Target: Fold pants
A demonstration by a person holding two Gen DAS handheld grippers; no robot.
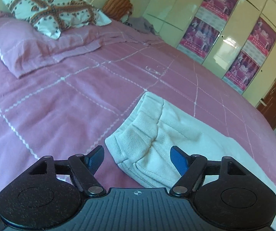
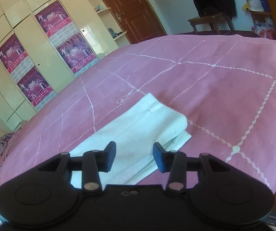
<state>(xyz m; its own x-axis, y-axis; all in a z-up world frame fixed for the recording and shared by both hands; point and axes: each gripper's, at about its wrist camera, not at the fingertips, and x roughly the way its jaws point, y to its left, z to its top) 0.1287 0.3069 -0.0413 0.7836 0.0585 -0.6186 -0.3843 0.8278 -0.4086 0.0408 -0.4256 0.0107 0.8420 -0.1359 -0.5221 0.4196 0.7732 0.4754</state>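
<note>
pants [image 1: 176, 134], white and folded into a long strip, lie on the pink bedspread [image 1: 60, 96] right in front of us, the gathered waistband end nearest our left gripper [image 1: 137, 155]. its blue-padded jaws stand wide, the waistband corner between them but untouched by either pad. our right gripper [image 2: 134, 156] hovers over the hem end [image 2: 157, 123], jaws parted narrower, nothing pinched.

around us: at 10 o'clock in the left view, a pink pillow [image 1: 32, 44] with a patterned pillow [image 1: 51, 7] on top; at 12, an orange striped cushion [image 1: 118, 5] and some crumpled grey cloth [image 1: 139, 24], too small to identify. at 2 o'clock, cream wardrobe doors [image 1: 224, 44] carry purple posters [image 1: 199, 36], print unreadable. the right view adds a brown door [image 2: 130, 9], a wooden stool [image 2: 209, 22] and shelves [image 2: 257, 9] with blurred clutter. both gripper bodies hide the near part of the strip.
</note>
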